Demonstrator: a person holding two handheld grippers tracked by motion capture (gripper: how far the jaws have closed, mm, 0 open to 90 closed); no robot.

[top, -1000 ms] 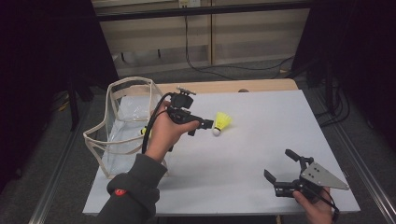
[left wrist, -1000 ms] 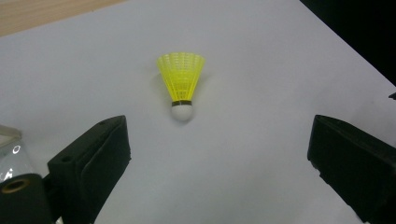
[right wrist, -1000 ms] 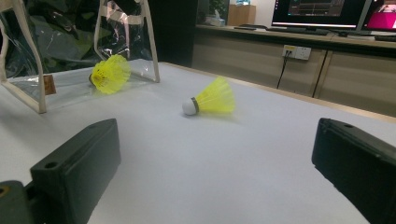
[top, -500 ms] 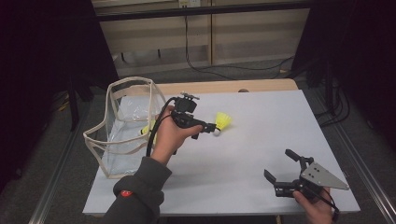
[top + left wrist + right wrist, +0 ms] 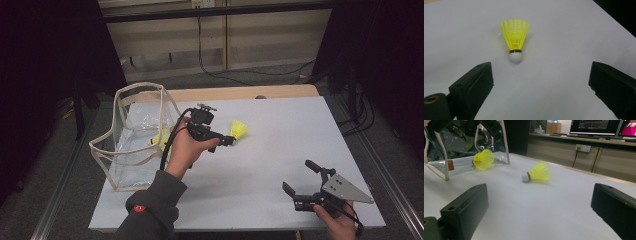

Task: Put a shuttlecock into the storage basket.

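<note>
A yellow shuttlecock with a white cork tip lies on the white table. In the left gripper view the shuttlecock has its tip pointing at me. My left gripper hovers just left of it, jaws open and empty. A second yellow shuttlecock lies inside a clear bag with a cream frame at the table's left. My right gripper rests open near the front right corner. Between its jaws I see both the loose shuttlecock and the bagged shuttlecock.
The bag's open mouth faces the table's middle. Bare table surface stretches between the two grippers and to the far right. Dark floor and cables lie beyond the table's far edge.
My left gripper has shifted a little to the right, closer to the loose shuttlecock. The shuttlecock and my right gripper have stayed in place.
</note>
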